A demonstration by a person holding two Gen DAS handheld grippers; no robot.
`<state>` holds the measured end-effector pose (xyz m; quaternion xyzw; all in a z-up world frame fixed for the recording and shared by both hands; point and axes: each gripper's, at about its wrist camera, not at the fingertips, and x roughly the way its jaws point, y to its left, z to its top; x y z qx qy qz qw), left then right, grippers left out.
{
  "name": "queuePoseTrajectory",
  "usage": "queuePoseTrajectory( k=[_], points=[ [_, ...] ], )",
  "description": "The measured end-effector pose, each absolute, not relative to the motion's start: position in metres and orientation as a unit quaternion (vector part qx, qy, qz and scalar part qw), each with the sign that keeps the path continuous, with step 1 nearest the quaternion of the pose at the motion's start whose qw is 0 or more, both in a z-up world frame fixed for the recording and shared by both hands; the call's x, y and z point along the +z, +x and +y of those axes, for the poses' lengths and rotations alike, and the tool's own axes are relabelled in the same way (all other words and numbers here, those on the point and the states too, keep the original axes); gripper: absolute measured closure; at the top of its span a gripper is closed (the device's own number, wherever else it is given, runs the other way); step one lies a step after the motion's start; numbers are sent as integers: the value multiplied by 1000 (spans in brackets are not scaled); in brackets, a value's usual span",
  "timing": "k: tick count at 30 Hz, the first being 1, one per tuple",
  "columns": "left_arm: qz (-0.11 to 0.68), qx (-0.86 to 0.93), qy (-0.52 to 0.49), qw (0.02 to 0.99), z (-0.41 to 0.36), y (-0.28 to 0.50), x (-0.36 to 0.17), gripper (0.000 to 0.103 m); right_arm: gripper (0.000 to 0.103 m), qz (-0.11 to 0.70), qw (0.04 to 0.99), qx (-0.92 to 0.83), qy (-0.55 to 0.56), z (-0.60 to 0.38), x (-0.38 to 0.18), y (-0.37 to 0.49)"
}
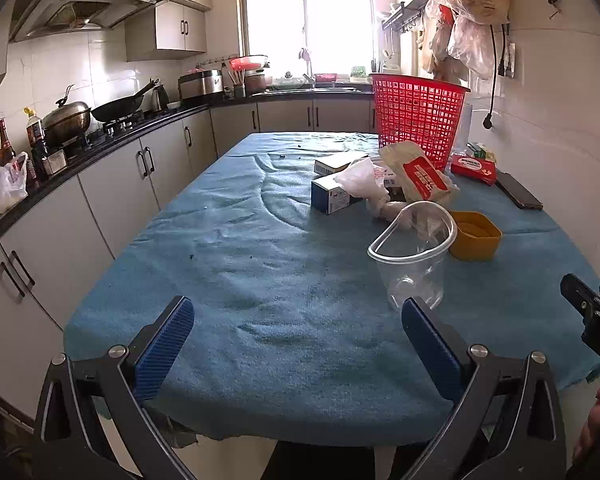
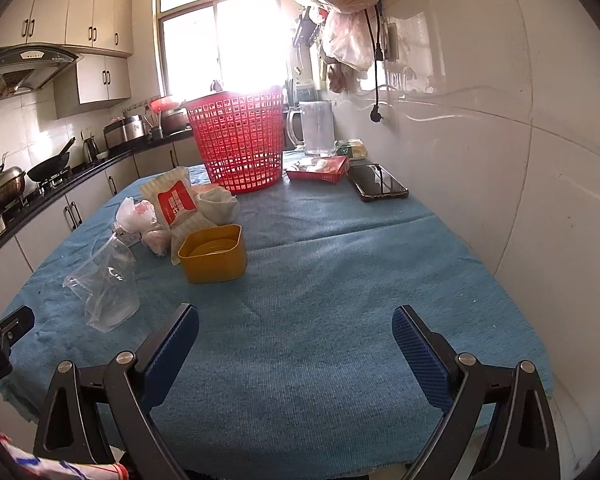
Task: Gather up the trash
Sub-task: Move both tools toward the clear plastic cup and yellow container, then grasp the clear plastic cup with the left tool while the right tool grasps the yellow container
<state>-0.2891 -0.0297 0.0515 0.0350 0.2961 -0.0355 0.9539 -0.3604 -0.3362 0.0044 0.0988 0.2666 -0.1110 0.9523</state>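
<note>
The clear plastic cup (image 1: 414, 258) is judged light, thin and easily crushed; its rim or upper wall is best taken gently. It is seen near the bench's front edge, just ahead of the left gripper (image 1: 298, 344), whose jaws are spread wide. The right gripper (image 2: 296, 344) is likewise held wide and empty, with the red basket (image 2: 238, 140) near the far edge.

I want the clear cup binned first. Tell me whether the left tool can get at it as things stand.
Probably yes. The left tool is open and empty, and the clear plastic cup stands just ahead of its right finger with only bare blue cloth between. The yellow tub sits behind the cup, not in the way.
</note>
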Motion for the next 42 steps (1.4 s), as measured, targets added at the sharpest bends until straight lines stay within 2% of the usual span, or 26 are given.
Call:
queuePoseTrajectory(
  k=[14, 21, 27, 29, 32, 34, 39, 41, 42],
  points=[
    [296, -81, 33, 951, -13, -255, 72, 0, 4, 289, 946, -67, 132, -350, 11, -326],
    [349, -159, -1, 924, -23, -220, 71, 0, 5, 307, 941, -28, 141, -353, 17, -290],
    [399, -224, -36, 889, -38, -182, 61, 0, 20, 340, 929, 17, 144, -355, 16, -250],
    [413, -242, -39, 877, -44, -170, 56, 1, 29, 360, 921, 22, 149, -358, 11, -235],
    [445, -260, -38, 856, -53, -154, 43, 13, 38, 385, 909, 29, 156, -363, 4, -218],
    [467, -270, -43, 841, -57, -146, 34, 23, 40, 397, 904, 31, 156, -365, 1, -210],
    [501, -294, -53, 812, -66, -138, 19, 42, 43, 421, 893, 41, 155, -365, -8, -195],
    [503, -310, -65, 804, -68, -139, 18, 58, 50, 429, 889, 46, 152, -364, -11, -192],
    [502, -316, -72, 801, -67, -140, 19, 70, 51, 433, 887, 48, 152, -363, -13, -190]
  ],
)
